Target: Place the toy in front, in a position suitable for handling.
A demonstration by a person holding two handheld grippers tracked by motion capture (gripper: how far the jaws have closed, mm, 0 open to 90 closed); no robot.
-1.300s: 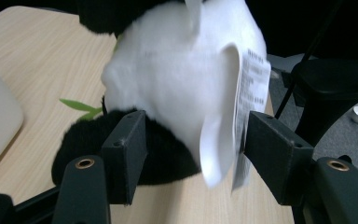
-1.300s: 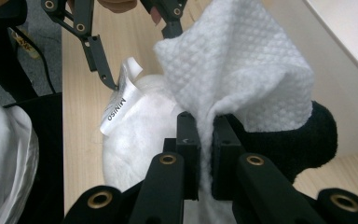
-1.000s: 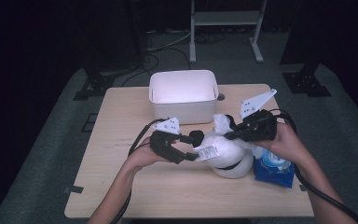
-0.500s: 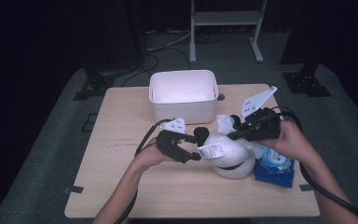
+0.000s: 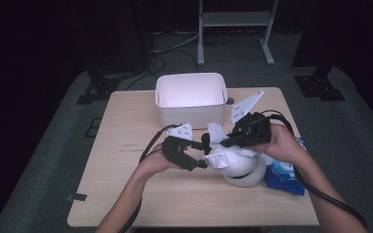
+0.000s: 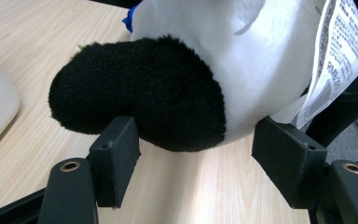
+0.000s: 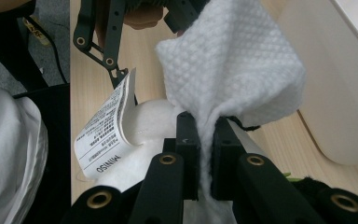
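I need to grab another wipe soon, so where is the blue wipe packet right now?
In the high view the blue wipe packet lies at the table's right edge, under the person's right wrist, just right of the black-and-white plush toy.

The paper tag [image 7: 103, 135] hanging from the plush toy [image 7: 144, 121] carries the brand word "MINISO", printed along its lower edge in the right gripper view. In the left gripper view the same tag [image 6: 338, 56] shows what may be "RMB" beside rows of print too fine to read.
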